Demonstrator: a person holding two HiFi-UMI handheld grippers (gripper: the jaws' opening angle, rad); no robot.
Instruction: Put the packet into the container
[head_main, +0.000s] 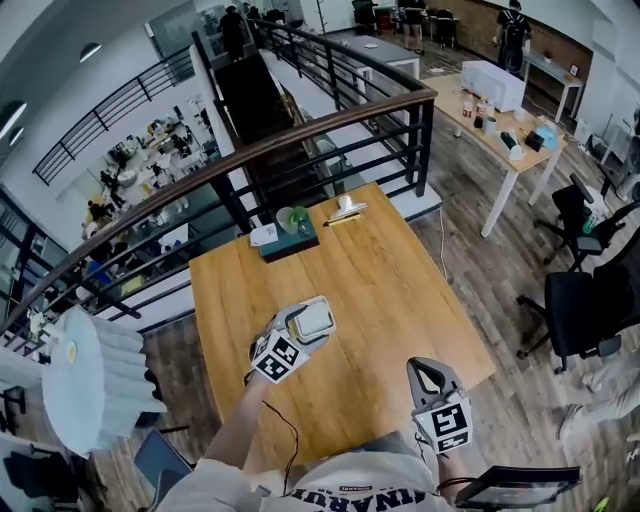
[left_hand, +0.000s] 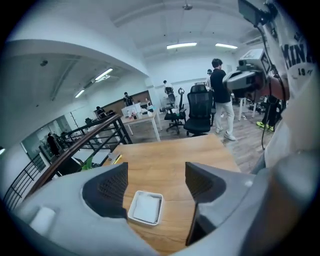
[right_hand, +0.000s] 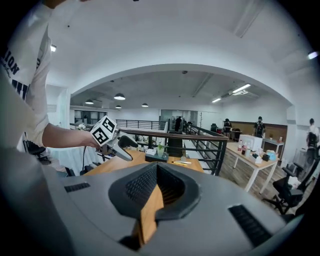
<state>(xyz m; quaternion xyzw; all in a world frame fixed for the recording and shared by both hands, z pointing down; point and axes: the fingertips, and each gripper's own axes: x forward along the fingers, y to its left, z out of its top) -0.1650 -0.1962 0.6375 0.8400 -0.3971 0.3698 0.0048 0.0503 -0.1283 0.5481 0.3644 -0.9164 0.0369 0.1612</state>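
A small white square container (left_hand: 134, 212) sits on the wooden table (head_main: 390, 290), with a flat white packet (left_hand: 148, 206) lying inside it. My left gripper (left_hand: 156, 172) hangs above the container, tilted down at it; its jaws are open and nothing is between them. In the head view the container (head_main: 315, 320) shows just past the left gripper (head_main: 300, 335). The right gripper (head_main: 428, 376) is held near the table's front right corner, jaws shut and holding nothing. From the right gripper (right_hand: 157, 170) view the left gripper (right_hand: 122, 142) shows raised over the table.
A dark box (head_main: 288, 242) with a green item, a white object (head_main: 346, 208) and a yellow pen lie at the table's far edge by the black railing (head_main: 330, 125). Office chairs (head_main: 585, 300) stand to the right. A tablet (head_main: 515, 487) is at bottom right.
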